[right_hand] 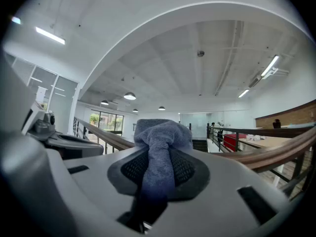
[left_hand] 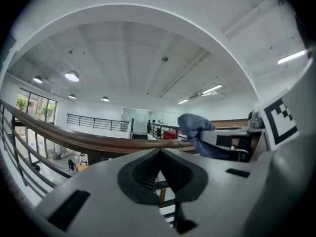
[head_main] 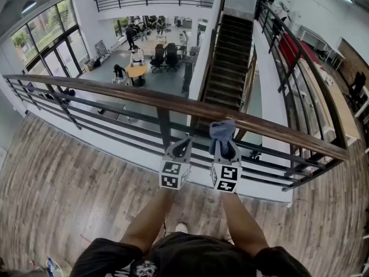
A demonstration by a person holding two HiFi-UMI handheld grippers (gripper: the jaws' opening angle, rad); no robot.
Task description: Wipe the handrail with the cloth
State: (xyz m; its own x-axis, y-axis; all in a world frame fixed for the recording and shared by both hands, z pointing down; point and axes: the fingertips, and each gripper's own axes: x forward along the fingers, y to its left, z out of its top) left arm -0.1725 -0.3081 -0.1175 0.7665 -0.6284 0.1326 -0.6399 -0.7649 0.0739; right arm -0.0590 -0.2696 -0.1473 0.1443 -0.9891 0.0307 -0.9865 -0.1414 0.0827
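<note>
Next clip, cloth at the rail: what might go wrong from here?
The cloth is held by only a narrow fold in the right gripper. Rubbing along the handrail might tug it loose, dropping it toward people below. The shut, empty left gripper might knock the rail.

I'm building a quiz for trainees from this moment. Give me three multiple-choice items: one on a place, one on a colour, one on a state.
1. Where is the cloth?
A. Dropped, held by nothing.
B. In the right gripper, up by the handrail.
C. Nowhere in view.

2. What colour is the cloth?
A. Red.
B. Yellow.
C. Blue-grey.

3. How does the left gripper stand?
A. Shut, with nothing in it.
B. Wide open.
C. Shut on the cloth.

Answers:
1 B: the right gripper view shows the cloth pinched between its jaws.
2 C: it looks blue-grey in every view.
3 A: its jaws meet with nothing between them.
</note>
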